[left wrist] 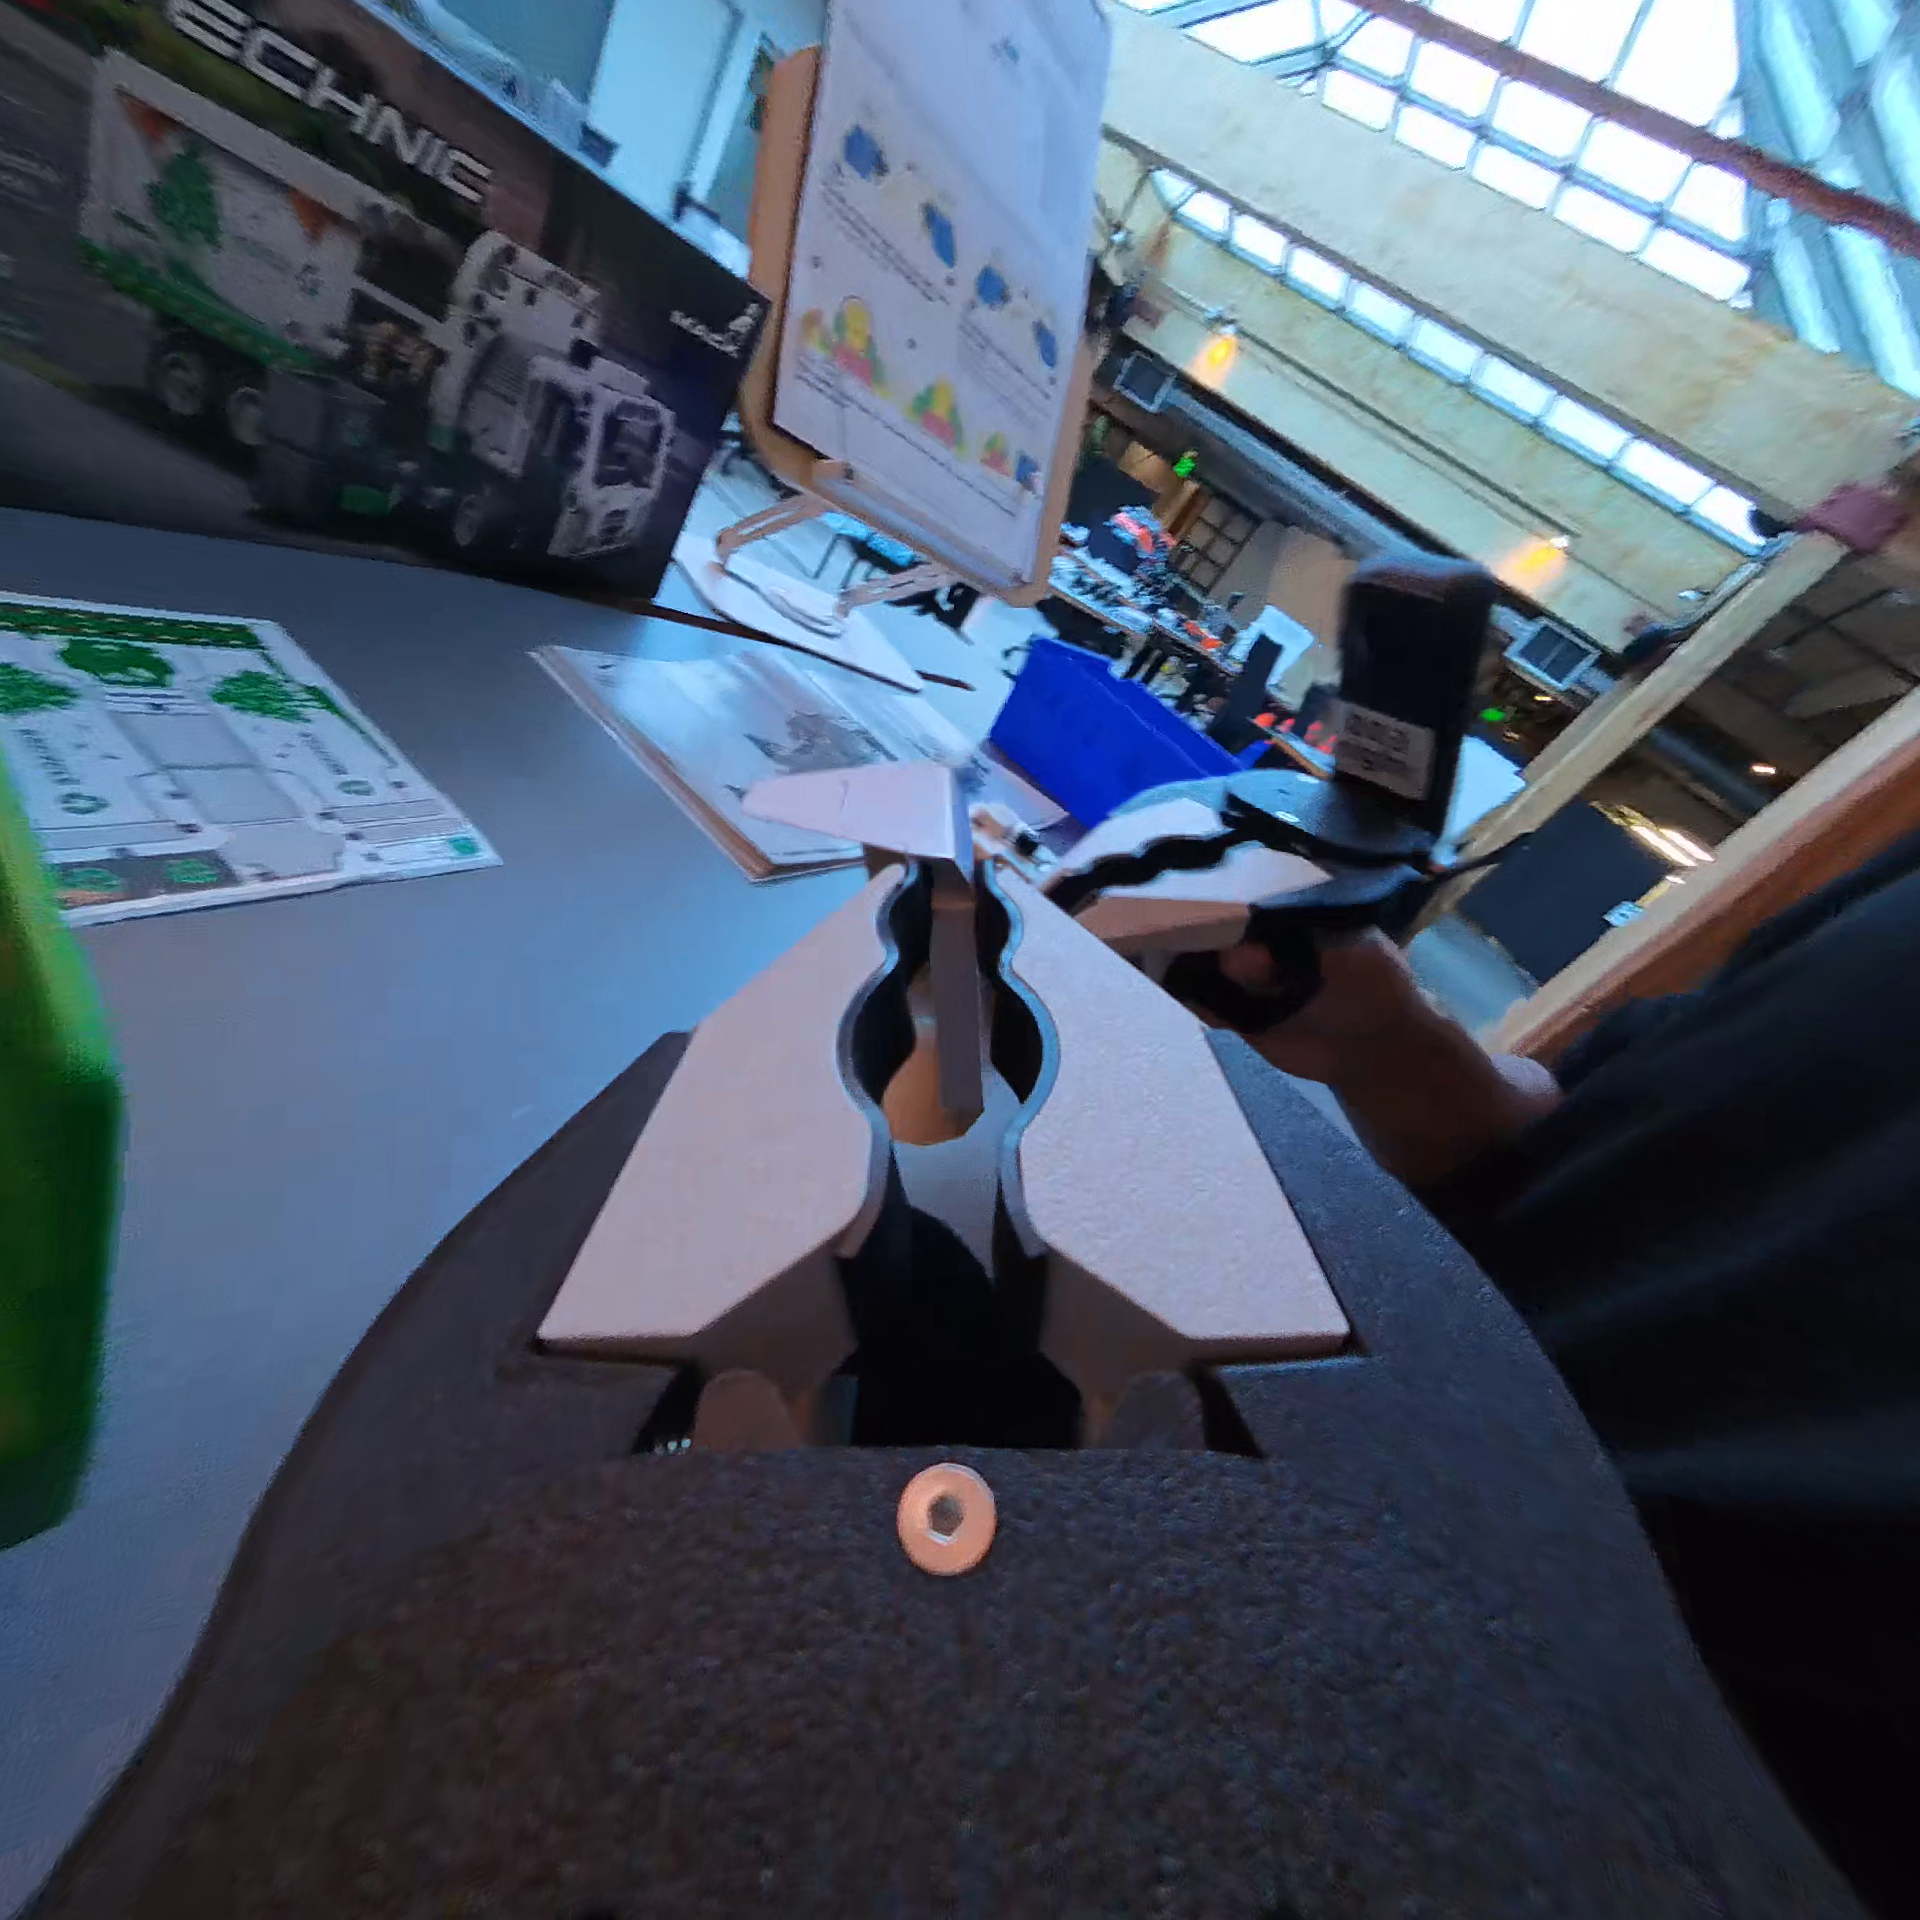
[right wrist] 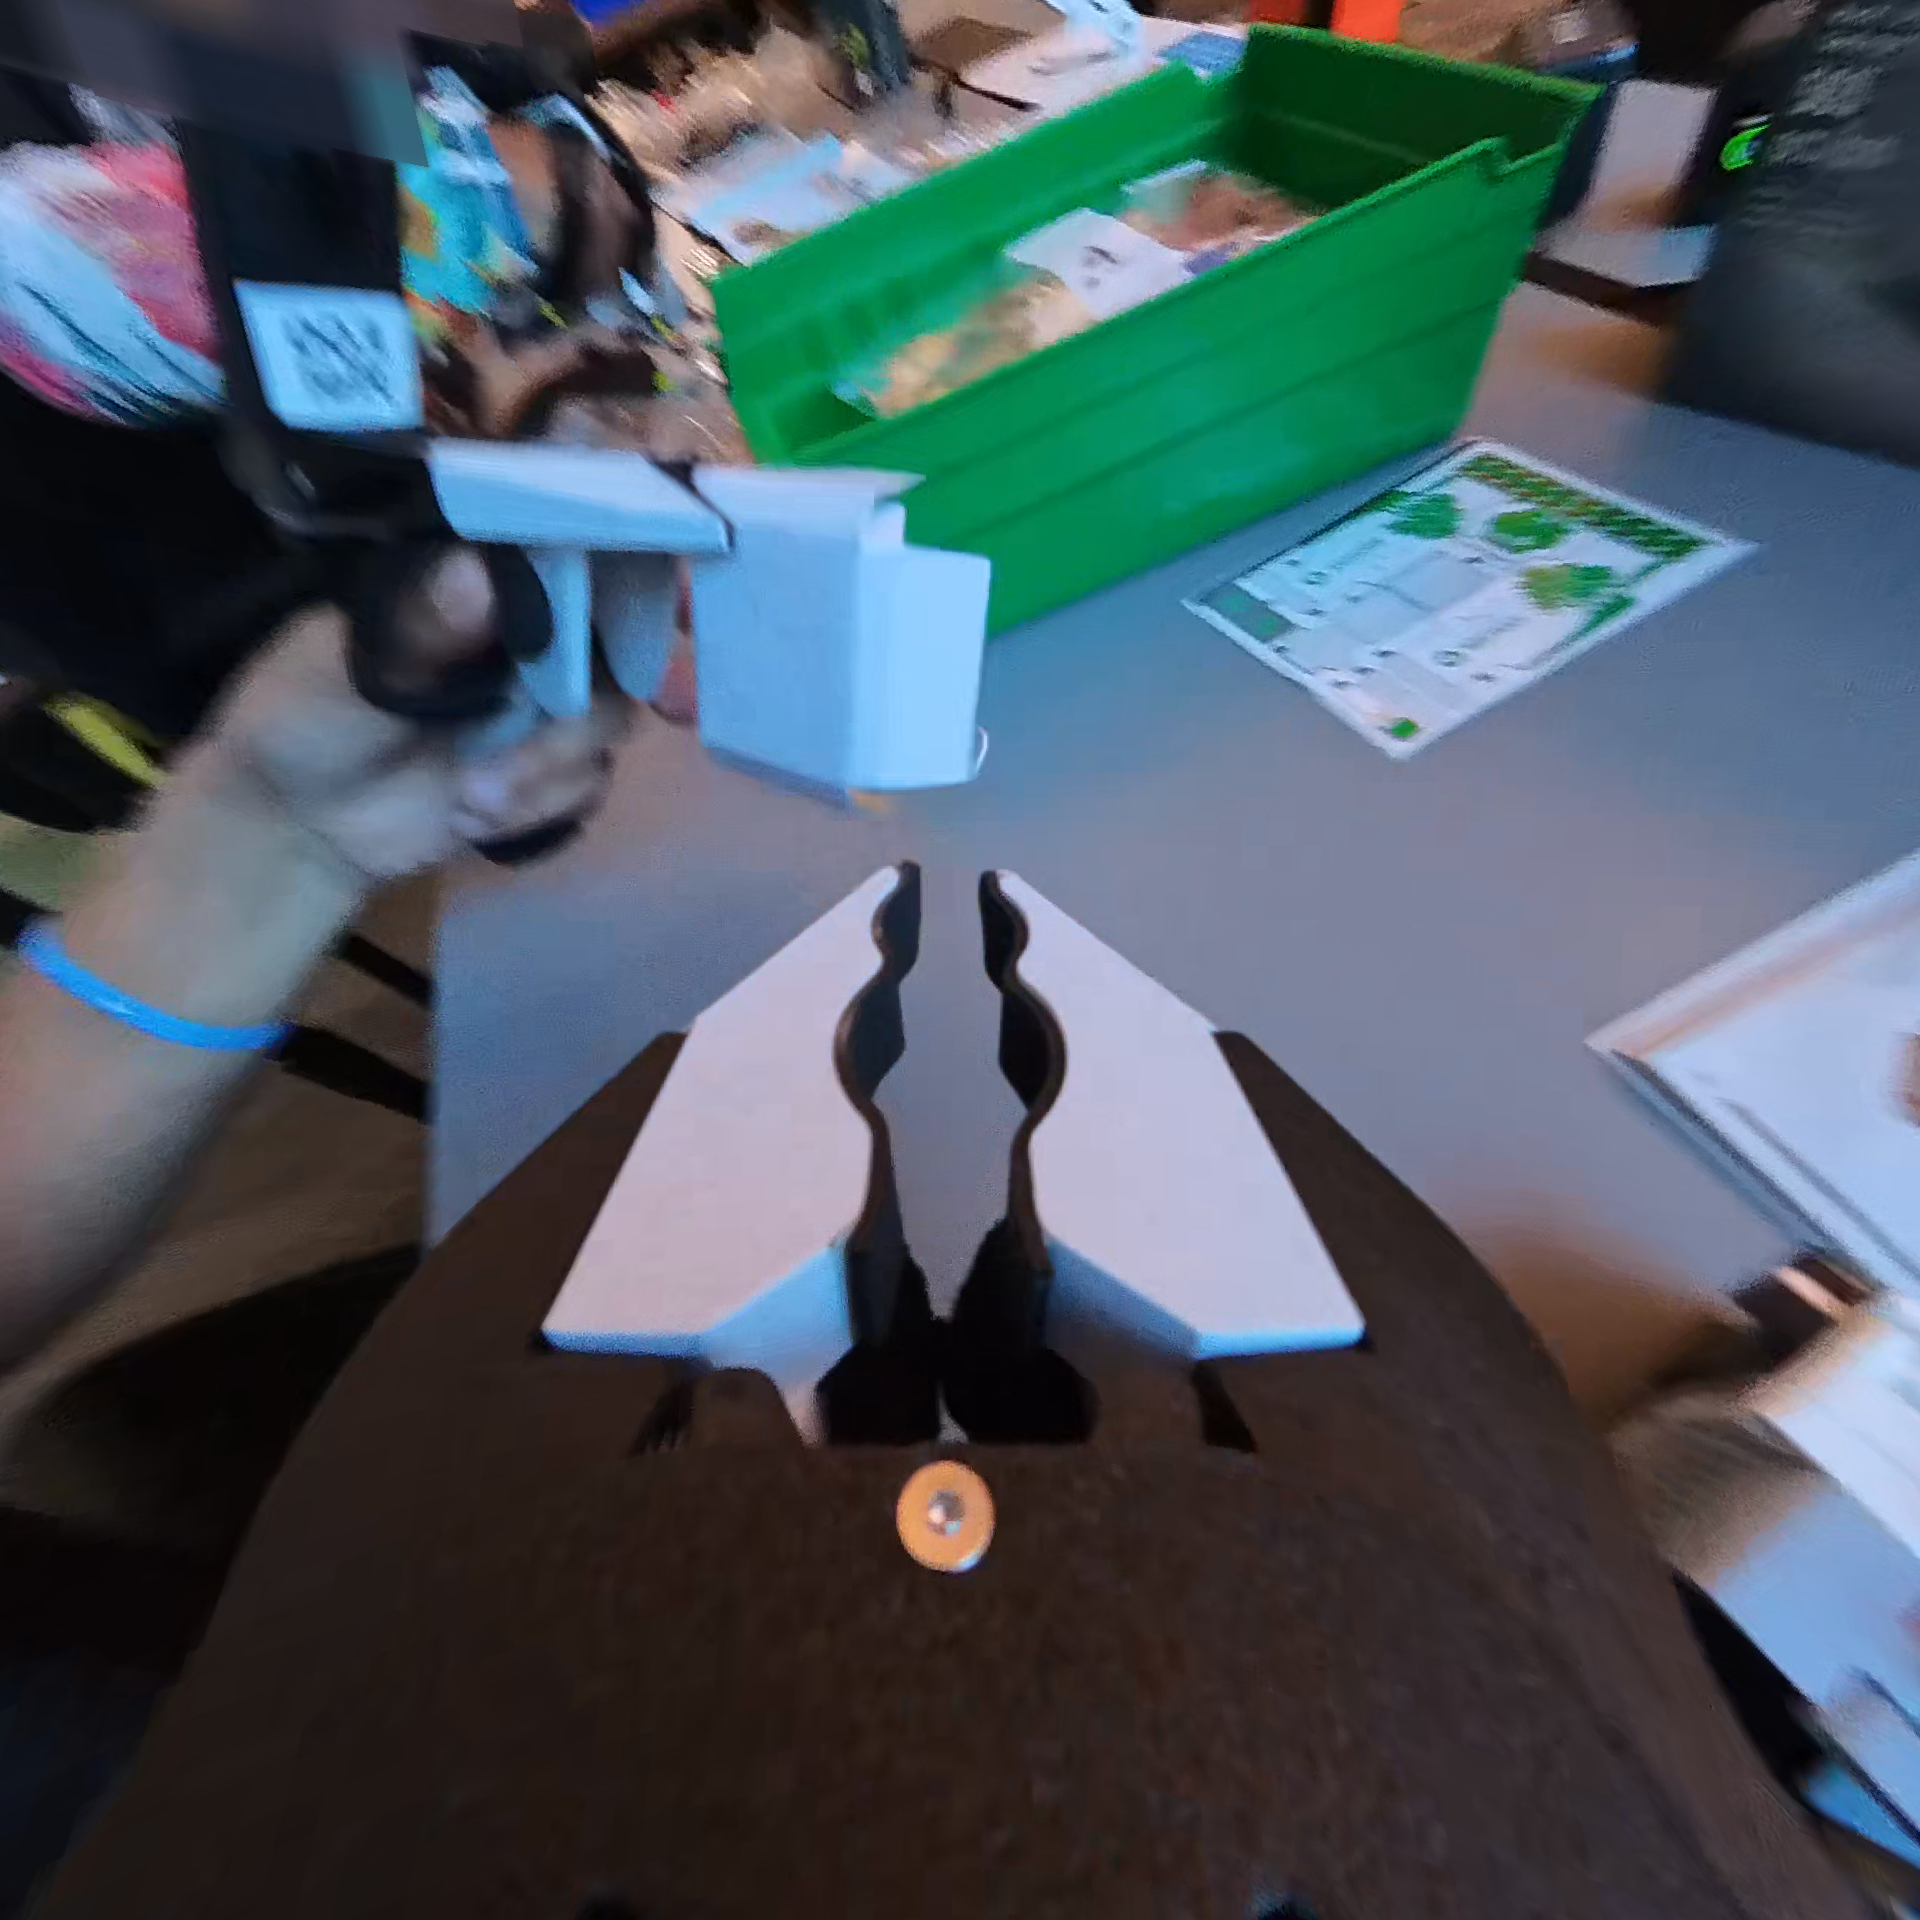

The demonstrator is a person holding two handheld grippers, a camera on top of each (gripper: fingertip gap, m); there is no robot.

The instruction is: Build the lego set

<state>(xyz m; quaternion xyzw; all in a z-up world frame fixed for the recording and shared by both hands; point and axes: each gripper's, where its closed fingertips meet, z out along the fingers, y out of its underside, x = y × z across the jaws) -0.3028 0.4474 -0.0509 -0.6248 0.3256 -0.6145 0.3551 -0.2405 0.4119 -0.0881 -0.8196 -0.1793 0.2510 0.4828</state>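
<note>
Though parted only a little, grasps nothing: right gripper (right wrist: 948, 883), released, poised above grey table (right wrist: 1247, 914), probably to tug a flap. Just beyond, clenched in left gripper (left wrist: 948, 883) by one edge, lifted clear for opening: one small white carton (right wrist: 831, 644). Farther, flat on table: one sticker sheet (right wrist: 1465, 592). Behind that, one green bin (right wrist: 1143, 457), contents blurred. Farthest, upright for reference: one set box (left wrist: 364, 312), one booklet (left wrist: 935, 260) on stand.

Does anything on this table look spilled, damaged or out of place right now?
Nothing stands out. The sticker sheet lies flat on the table, and the green bin sits upright with bags inside. Motion blur hides finer detail.
</note>
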